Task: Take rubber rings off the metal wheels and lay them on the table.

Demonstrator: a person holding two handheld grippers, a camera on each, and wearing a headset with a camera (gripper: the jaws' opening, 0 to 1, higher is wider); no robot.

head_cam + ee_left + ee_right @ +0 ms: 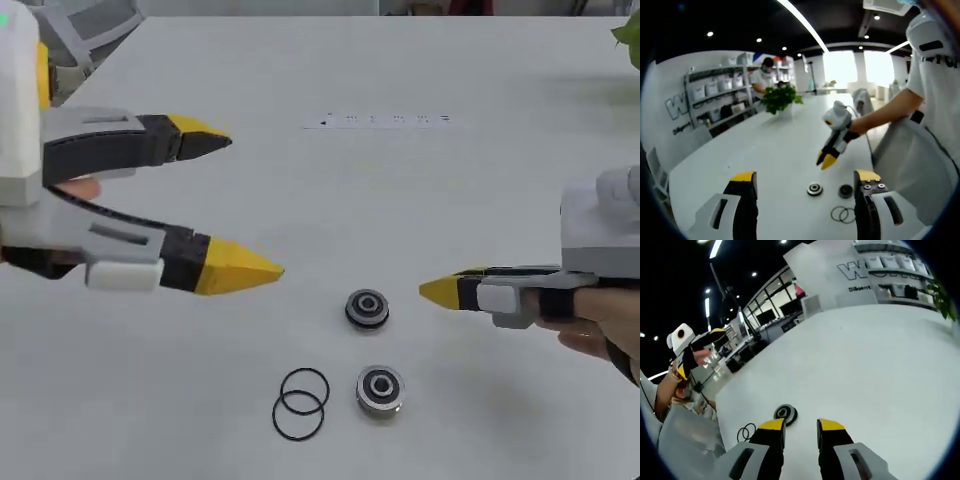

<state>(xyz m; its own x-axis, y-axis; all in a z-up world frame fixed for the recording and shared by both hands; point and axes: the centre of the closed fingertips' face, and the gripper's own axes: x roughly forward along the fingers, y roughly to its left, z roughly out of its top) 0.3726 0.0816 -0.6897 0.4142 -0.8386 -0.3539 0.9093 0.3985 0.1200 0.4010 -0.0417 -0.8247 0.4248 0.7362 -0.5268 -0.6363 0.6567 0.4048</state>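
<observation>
Since two black rubber rings [300, 401] are laid overlapping on the white table [470, 190] at the lower centre of the head view, part of the task is judged done. The lower wheel [379, 390], just right of them, looks bare metal, while the upper wheel [367, 308] seems banded in black and is judged left to strip. The left gripper [240, 200] is held wide open, empty; the right gripper [435, 291], narrowly parted and empty, is pointed at the upper wheel.

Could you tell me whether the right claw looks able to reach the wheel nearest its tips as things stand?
Probably yes. The right claw points at that wheel with bare table between them; the other wheel and loose rings lie off to the side.
</observation>
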